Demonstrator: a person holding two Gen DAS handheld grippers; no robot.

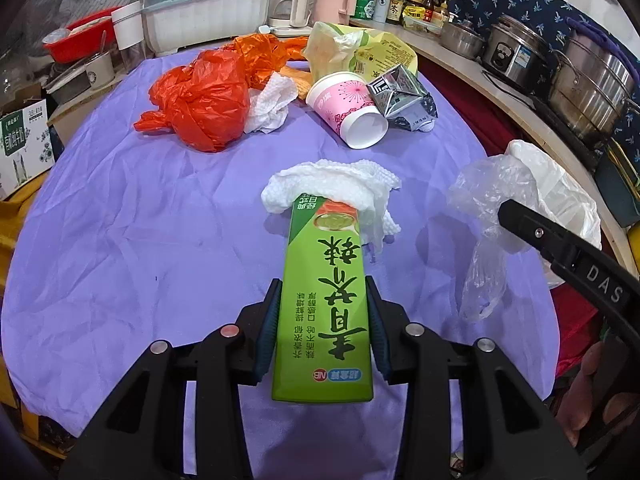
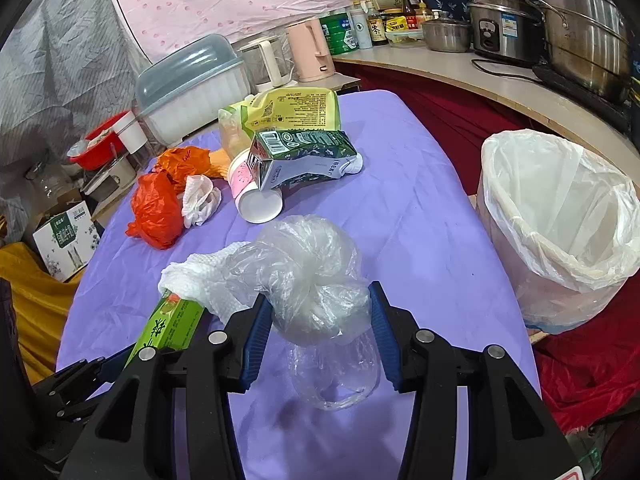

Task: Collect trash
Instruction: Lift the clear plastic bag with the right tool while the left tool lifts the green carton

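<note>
My left gripper [image 1: 323, 284] is shut on a long green carton [image 1: 324, 312], its blue pads pressing both long sides. The carton's far end reaches over a crumpled white paper towel [image 1: 332, 184] on the purple tablecloth [image 1: 140, 240]. My right gripper [image 2: 318, 294] is shut on a clear plastic bag [image 2: 312, 264], which hangs bunched above the cloth. That bag [image 1: 480, 240] also shows in the left wrist view, to the right of the carton. A bin with a white liner [image 2: 560, 220] stands open past the table's right edge.
More trash lies further back: a red plastic bag [image 1: 200, 100], an orange bag [image 1: 260, 52], a tissue [image 1: 272, 104], a pink paper cup [image 1: 348, 108] on its side, a crushed silver carton [image 1: 404, 100] and a yellow-green pouch [image 1: 372, 48]. Pots [image 2: 580, 28] line the right counter.
</note>
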